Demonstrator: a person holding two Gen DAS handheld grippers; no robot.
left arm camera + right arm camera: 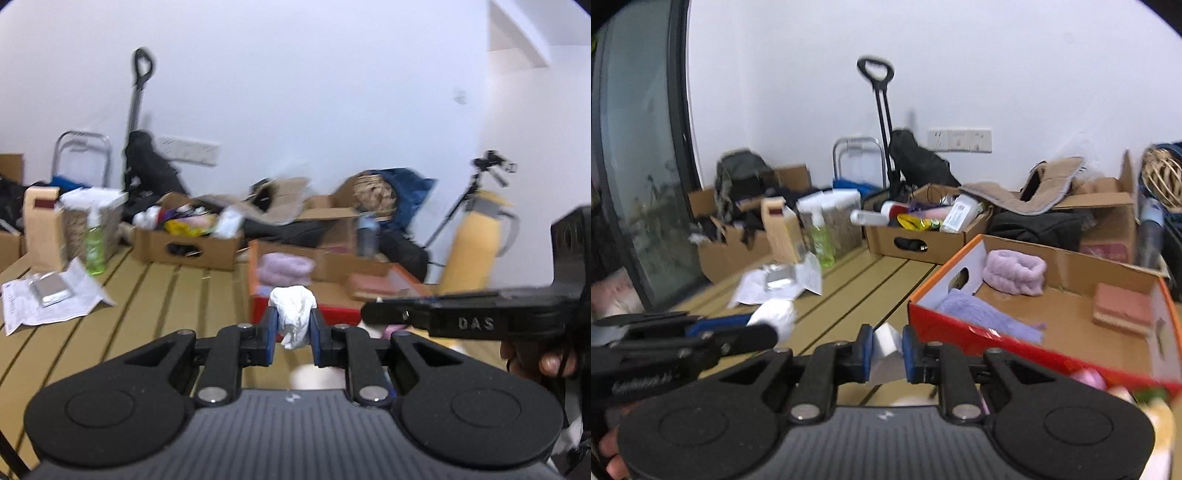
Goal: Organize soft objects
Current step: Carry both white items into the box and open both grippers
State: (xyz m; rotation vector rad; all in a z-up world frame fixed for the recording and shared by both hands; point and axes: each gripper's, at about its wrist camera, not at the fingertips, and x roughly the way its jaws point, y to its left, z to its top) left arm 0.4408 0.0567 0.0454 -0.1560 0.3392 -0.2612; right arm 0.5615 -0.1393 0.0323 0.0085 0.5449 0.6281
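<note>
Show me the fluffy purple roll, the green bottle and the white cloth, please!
fluffy purple roll (1014,272), right wrist view, its top
green bottle (95,248), left wrist view, its body
white cloth (293,314), left wrist view, its middle

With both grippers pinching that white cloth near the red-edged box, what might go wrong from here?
1. The left gripper pinches only a bunched bit of the white cloth; it may slip free.
2. The right gripper holds another part; pulling apart could yank it out.
3. Hanging cloth might snag the red-edged box.
</note>
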